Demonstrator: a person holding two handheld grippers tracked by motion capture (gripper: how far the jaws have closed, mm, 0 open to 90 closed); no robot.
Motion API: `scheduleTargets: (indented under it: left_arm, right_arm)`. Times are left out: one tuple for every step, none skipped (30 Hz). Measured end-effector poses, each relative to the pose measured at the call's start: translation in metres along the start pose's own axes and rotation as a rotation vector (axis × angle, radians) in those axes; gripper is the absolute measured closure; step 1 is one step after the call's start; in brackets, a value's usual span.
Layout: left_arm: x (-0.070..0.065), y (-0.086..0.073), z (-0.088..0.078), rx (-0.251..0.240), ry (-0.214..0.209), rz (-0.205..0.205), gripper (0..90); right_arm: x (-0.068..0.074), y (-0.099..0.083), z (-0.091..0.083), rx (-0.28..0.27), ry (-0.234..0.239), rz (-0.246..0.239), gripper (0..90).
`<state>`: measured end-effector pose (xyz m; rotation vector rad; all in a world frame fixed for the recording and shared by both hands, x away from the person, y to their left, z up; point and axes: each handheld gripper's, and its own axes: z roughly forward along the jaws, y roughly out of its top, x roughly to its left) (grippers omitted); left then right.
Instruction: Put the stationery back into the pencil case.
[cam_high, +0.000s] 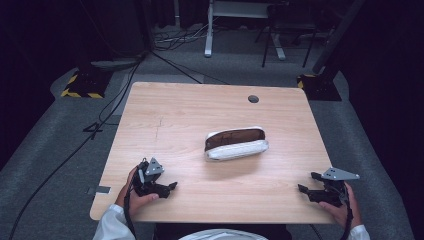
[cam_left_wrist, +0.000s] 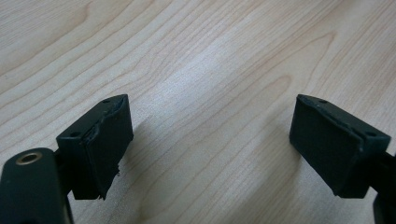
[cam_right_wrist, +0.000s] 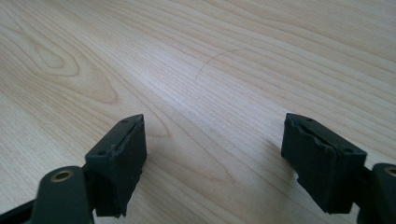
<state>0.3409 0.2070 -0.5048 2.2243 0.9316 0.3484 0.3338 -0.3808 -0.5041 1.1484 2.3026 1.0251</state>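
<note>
At the left of the high view, the left gripper (cam_high: 172, 186) is held low over the near-left part of the table (cam_high: 180, 115), a black angular tool topped by a grey three-cornered plate, gripped by a hand in a white sleeve (cam_high: 112, 222). In the left gripper view its jaws are seen spread wide, with nothing between the flat, matt black pads (cam_left_wrist: 109, 142), whose rubbery edges look slightly frayed; bare wood lies beneath them. Toward the middle of the table, well apart from both grippers, a white pouch (cam_high: 236, 144) is found: an oblong, soft-sided case with rounded ends and a padded rim, lying open so that a dark brown lining is shown. At the right, the right gripper (cam_high: 306, 182) is held near the table's near-right corner, and in the right gripper view its jaws likewise stand wide apart over plain wood, nothing being gripped. The tabletop is a pale, smooth wood-grain board with rounded corners and a small dark round hole (cam_high: 253, 99) near its far edge. Grey carpet is seen around it, crossed by black cables (cam_high: 107, 107), with yellow-and-black striped bases (cam_high: 82, 85) and white furniture legs (cam_high: 209, 35) beyond. Wide bare wood is left on every side of the pouch.
</note>
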Motion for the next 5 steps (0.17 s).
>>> scheduleTargets:
  left_arm:
    - [0.0000, 0.0000, 0.0000, 0.000, 0.000, 0.000, 13.9]
    - [0.0000, 0.0000, 0.0000, 0.000, 0.000, 0.000, 13.9]
    - [0.0000, 0.0000, 0.0000, 0.000, 0.000, 0.000, 13.9]
    - [0.0000, 0.0000, 0.0000, 0.000, 0.000, -0.001, 13.9]
    - [0.0000, 0.0000, 0.0000, 0.000, 0.000, -0.001, 13.9]
  right_arm:
    - [0.0002, 0.0000, -0.0001, 0.001, -0.001, 0.003, 23.0]
    - [0.0000, 0.0000, 0.0000, 0.000, -0.001, 0.000, 22.9]
    - [0.0000, 0.0000, 0.0000, 0.000, -0.001, 0.000, 22.9]
    - [0.0000, 0.0000, 0.0000, 0.000, 0.000, 0.001, 22.9]
    - [-0.0001, 0.0000, 0.0001, 0.000, 0.000, -0.001, 22.9]
